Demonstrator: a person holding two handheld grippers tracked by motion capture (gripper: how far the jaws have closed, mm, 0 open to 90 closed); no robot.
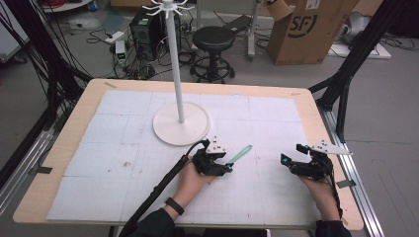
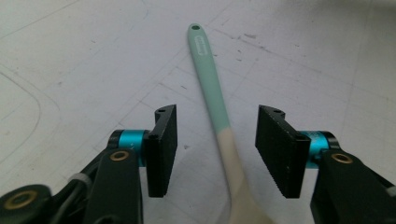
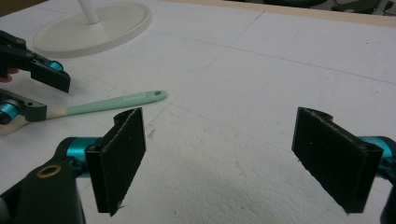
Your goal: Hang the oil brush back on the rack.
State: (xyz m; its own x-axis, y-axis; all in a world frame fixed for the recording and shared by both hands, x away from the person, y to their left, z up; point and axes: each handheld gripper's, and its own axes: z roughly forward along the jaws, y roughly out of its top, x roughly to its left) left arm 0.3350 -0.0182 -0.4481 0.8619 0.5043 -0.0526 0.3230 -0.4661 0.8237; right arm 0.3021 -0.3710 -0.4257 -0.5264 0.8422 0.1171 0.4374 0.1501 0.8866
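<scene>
**Left claw straddles the spatula handle**

White gridded matting covers the surface (image 1: 123, 148), a white stand (image 1: 180, 126) toward its far edge. Near the front edge lies a spatula (image 2: 212, 93), mint handle running straight ahead between the left claw (image 2: 215, 149), whose jaws stand apart either side, not touching. The right claw (image 3: 238, 158), near the right edge, gapes empty and is farther off.

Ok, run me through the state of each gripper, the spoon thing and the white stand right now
Left gripper: open, jaws either side of the utensil's handle, not touching.
Right gripper: open wide, nothing between its jaws.
Mint-handled utensil: lying flat on the mat.
White stand: upright, hooks bare.
</scene>
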